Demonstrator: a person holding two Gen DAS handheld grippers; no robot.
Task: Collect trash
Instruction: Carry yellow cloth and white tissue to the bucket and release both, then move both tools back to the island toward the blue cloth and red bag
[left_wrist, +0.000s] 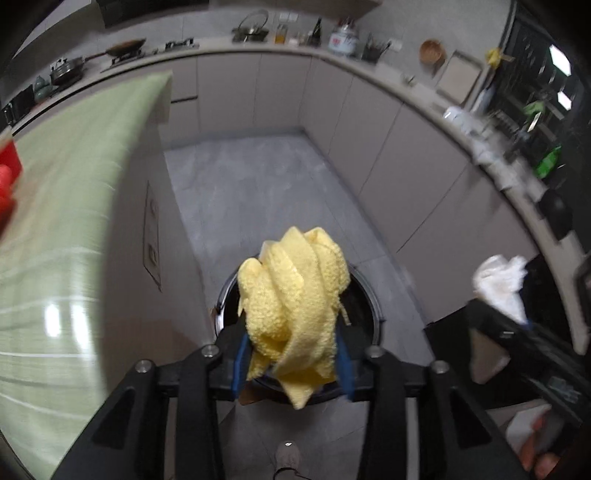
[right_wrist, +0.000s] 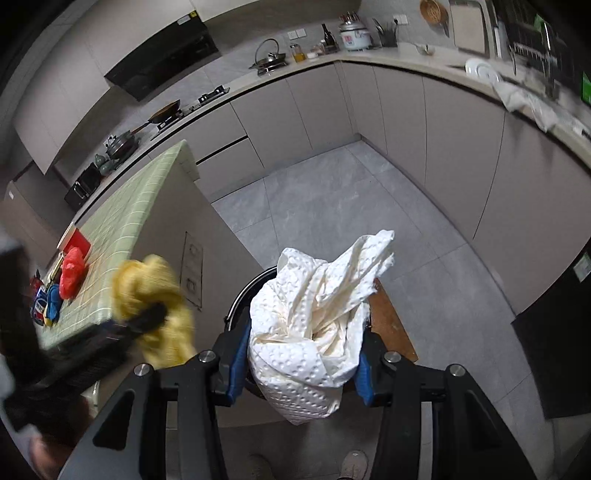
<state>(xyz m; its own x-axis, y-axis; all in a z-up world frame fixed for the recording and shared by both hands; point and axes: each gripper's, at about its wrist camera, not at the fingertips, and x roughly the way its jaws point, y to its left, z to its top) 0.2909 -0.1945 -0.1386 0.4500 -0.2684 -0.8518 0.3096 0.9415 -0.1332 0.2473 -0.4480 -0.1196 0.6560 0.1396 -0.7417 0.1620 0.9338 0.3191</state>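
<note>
Left gripper (left_wrist: 291, 354) clamps yellow cloth (left_wrist: 291, 295); right gripper (right_wrist: 301, 365) apparently paper towel (right_wrist: 317, 325)

**Two wads of trash above the bin**

Your left claw (left_wrist: 291, 363) pinches a crumpled yellow textured cloth (left_wrist: 295, 306), bunched in folds and hanging over the round black bin (left_wrist: 371, 295) on the floor. Your right claw (right_wrist: 301, 363) grips a crumpled white embossed paper towel (right_wrist: 317, 325), one corner sticking upward, held above the same bin's rim (right_wrist: 245, 291).
</note>
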